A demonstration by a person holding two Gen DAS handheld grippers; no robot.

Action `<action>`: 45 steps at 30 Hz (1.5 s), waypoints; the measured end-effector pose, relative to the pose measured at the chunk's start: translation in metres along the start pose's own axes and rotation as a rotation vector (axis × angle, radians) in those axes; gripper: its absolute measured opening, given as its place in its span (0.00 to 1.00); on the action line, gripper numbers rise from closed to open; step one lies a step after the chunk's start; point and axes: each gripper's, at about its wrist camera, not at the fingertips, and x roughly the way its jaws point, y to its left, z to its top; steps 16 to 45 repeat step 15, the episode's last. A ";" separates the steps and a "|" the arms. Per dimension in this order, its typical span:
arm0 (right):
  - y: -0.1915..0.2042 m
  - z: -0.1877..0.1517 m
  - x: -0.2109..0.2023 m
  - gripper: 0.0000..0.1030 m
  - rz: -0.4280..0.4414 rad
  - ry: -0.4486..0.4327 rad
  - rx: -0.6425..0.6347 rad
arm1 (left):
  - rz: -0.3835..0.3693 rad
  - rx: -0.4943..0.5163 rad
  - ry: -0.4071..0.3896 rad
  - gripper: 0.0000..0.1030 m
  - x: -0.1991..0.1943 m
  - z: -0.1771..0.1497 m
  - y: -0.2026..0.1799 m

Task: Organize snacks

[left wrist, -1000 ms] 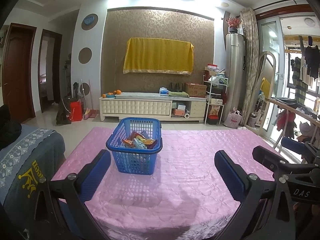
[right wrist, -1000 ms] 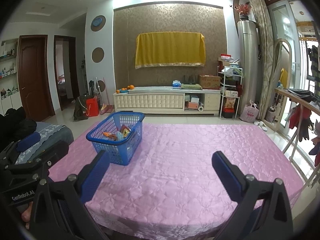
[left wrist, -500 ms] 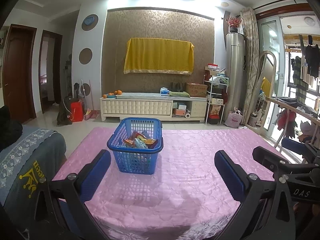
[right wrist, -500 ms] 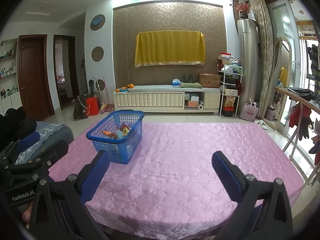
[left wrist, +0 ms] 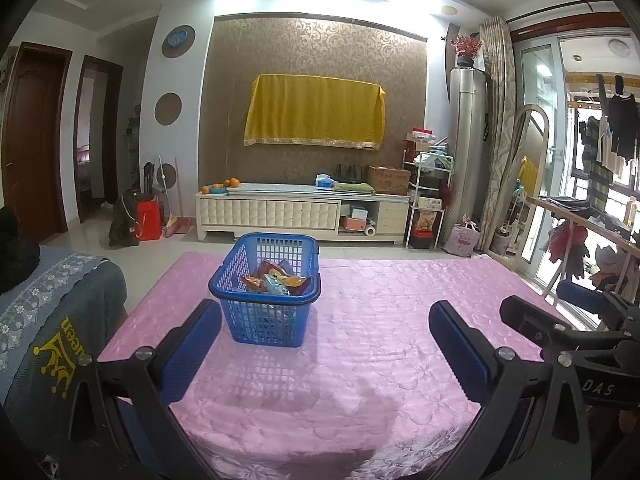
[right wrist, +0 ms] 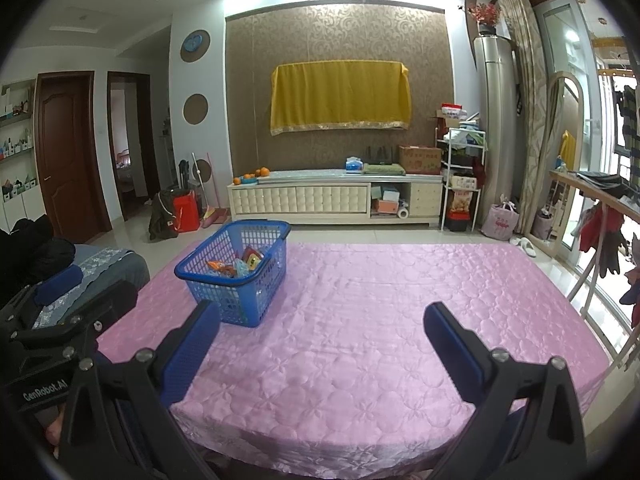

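Item: blue basket [left wrist: 265, 292], standing on the bench [left wrist: 380, 360] under a pink quilted cover, left of centre and toward the far edge. Contents — several snack packets [left wrist: 276, 280] in orange, red and pale wrappers, lying loose.

Our left gripper [left wrist: 326, 344] hangs over the near edge with jaws spread wide, holding nothing; the basket sits just beyond its left finger. Our right gripper [right wrist: 320, 342] is likewise spread and empty, the basket off to its left.

Progress, as we judge it: no packets lie loose on the cover — either collected already, or sorting not yet begun. We cannot tell which.
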 end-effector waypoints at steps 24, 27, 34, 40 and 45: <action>0.006 0.002 -0.005 1.00 -0.009 -0.004 -0.003 | 0.004 0.005 -0.001 1.00 -0.004 -0.001 -0.001; 0.006 0.002 -0.005 1.00 -0.009 -0.004 -0.003 | 0.004 0.005 -0.001 1.00 -0.004 -0.001 -0.001; 0.006 0.002 -0.005 1.00 -0.009 -0.004 -0.003 | 0.004 0.005 -0.001 1.00 -0.004 -0.001 -0.001; 0.006 0.002 -0.005 1.00 -0.009 -0.004 -0.003 | 0.004 0.005 -0.001 1.00 -0.004 -0.001 -0.001; 0.006 0.002 -0.005 1.00 -0.009 -0.004 -0.003 | 0.004 0.005 -0.001 1.00 -0.004 -0.001 -0.001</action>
